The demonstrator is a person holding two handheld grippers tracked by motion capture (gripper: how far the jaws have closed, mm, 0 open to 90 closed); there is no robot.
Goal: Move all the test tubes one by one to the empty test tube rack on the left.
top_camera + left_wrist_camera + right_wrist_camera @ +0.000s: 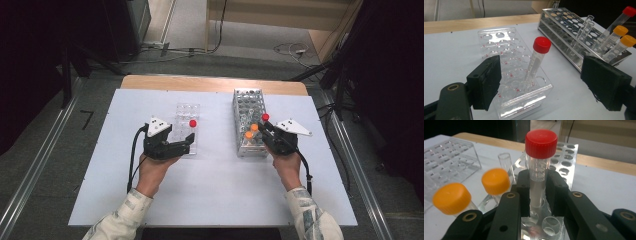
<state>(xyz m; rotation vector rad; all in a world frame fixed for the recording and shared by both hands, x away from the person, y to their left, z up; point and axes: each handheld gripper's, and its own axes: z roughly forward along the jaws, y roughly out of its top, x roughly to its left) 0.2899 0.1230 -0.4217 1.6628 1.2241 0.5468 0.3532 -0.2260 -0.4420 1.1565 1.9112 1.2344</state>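
High view: white table point(210, 195) has bare room in front of both racks. Left gripper point(187, 141) sits at the near end of the clear rack point(186, 116); right gripper point(263, 126) is over the near end of the metal rack point(248, 107); tube detail is too small to make out.

Left gripper view: jaws spread wide, nothing between them. Red-capped tube point(536, 62) leans in a near-corner hole of the clear rack point(499, 47). Metal rack point(566, 27) is cut off at right.

Right gripper view: jaws are clamped on a red-capped tube point(539, 162), its foot over the metal rack point(564, 160). Two orange-capped tubes point(495, 181) are blurred at left.
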